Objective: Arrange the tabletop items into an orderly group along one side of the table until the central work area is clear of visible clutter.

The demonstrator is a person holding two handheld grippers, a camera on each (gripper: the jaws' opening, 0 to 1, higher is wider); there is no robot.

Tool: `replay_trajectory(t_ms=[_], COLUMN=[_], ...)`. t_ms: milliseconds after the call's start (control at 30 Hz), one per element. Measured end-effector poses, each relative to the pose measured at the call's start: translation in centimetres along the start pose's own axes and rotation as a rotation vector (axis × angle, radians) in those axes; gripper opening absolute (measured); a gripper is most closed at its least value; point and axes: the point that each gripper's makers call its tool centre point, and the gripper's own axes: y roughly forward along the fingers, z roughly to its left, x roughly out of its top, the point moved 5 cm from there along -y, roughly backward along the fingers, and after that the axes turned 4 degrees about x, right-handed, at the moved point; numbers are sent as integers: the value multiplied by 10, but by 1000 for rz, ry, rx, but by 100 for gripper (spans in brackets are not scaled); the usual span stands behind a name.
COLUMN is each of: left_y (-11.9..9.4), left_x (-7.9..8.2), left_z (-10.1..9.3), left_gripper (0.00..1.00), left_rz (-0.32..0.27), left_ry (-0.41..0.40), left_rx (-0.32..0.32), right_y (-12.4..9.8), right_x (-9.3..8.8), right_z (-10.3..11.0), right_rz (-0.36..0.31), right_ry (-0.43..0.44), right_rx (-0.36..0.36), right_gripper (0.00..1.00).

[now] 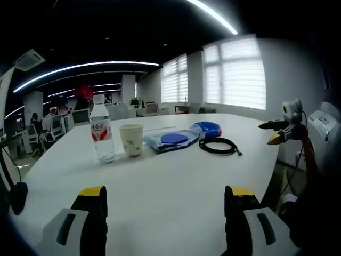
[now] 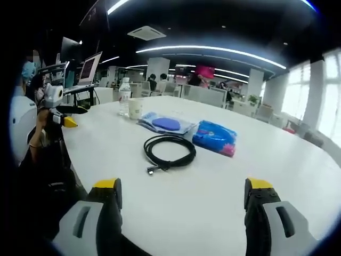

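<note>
Both tongs are held wide apart and empty. The left tongs are kept low over the near edge of the white round desk, the right tongs likewise over the opposite edge; nothing is gripped or touched yet, so the sorting is judged not yet begun.

Items are strung in a loose line across the desk's middle: a clear plastic water bottle with red label and white cap, standing upright; a pale paper cup just beside it; a clear plastic pouch with a blue oval inside, lying flat; a crumpled blue packet near it; a coiled black cable in front of that. In the right gripper view the cable lies nearest the tongs, so it is judged the easiest first pick.

The desk surface is smooth, bare white. An open-plan office is seen around it: ceiling light strips, blinds on large windows, monitors, seated people in the distance.
</note>
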Motion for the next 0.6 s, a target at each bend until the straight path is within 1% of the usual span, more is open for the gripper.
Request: replay_trajectory(t_ms=[367, 600], left_y=[2, 2], left_x=[0, 0], left_z=[-3, -4], left_gripper=[91, 91], left_rz=[12, 10], left_ry=[10, 11], left_rx=[-6, -6], right_y=[-1, -1], right_x=[-1, -1], right_z=[0, -1], right_rz=[-2, 0], right_ry=[-1, -8], right_rx=[1, -4], right_gripper=[92, 92])
